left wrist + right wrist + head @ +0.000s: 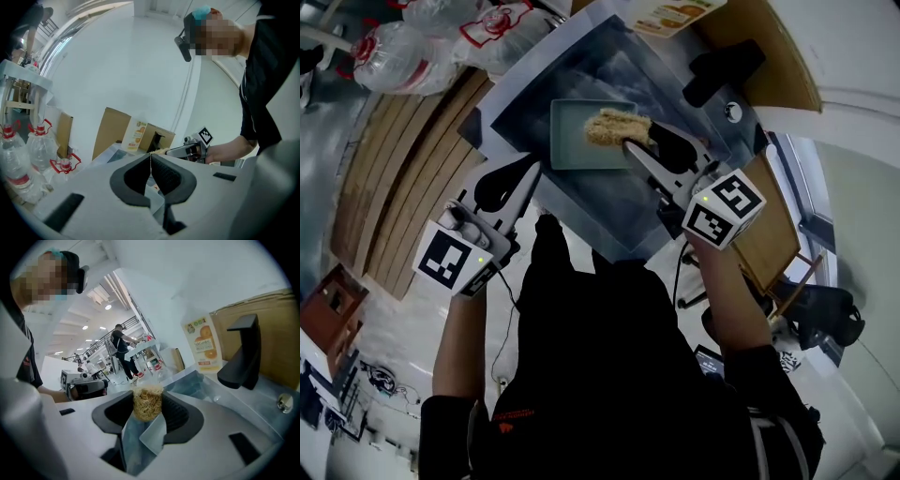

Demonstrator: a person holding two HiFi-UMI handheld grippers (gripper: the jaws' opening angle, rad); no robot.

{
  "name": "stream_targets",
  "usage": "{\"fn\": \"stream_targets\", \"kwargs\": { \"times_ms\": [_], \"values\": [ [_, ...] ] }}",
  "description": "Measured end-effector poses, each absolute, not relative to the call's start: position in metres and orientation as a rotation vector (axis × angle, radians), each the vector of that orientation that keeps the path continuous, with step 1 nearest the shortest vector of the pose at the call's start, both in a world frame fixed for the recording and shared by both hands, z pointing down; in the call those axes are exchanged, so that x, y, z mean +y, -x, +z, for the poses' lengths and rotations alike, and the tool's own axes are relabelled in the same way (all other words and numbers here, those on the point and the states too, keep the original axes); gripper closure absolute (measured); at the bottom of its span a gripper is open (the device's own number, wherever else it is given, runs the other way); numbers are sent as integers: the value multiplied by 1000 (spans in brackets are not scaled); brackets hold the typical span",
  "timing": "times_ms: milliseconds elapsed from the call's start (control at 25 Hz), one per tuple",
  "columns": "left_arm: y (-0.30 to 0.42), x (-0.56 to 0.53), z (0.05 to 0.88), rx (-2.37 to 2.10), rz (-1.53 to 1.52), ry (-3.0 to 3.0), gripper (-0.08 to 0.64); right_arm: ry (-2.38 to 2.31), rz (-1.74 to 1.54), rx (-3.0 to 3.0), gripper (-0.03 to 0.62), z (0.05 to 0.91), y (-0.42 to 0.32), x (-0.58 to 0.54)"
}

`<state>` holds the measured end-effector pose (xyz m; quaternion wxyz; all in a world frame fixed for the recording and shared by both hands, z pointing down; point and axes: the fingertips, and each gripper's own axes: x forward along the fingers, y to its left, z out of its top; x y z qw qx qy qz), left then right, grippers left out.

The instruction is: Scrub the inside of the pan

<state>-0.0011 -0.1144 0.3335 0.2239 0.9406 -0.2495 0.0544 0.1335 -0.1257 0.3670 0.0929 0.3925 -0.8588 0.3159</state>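
Head view: looking steeply down into a steel sink (591, 202), with a pale green square pan (581, 141) lying flat on its bottom. Straw-coloured scrubber (609, 127) gripped in the right gripper (639, 139) and lying over the right part of the pan's inside, so hiding that edge of the pan. Confirmed in the right gripper view: jaws closed on the scrubber (146, 401) from both sides, a corner of the pan (152, 439) just below.

Left gripper (532, 170) held at the near left side of the sink, apart from the pan — jaws pressed fully together, with nothing between.

Around the sink: black faucet (722, 70) at the far right rim, well above the pan; carton with an orange print (675, 14) behind it, standing against brown cardboard (262, 329); clear water bottles (403, 52) with red handles at the left — well apart from the pan.
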Motion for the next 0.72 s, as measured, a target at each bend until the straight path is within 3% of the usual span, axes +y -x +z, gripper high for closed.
{"fn": "stream_targets", "kwargs": {
  "times_ms": [720],
  "values": [
    [33,-128,392,-680,138,-2505,541,-1019,776,-2285,399,493,-109,-161]
  ]
}}
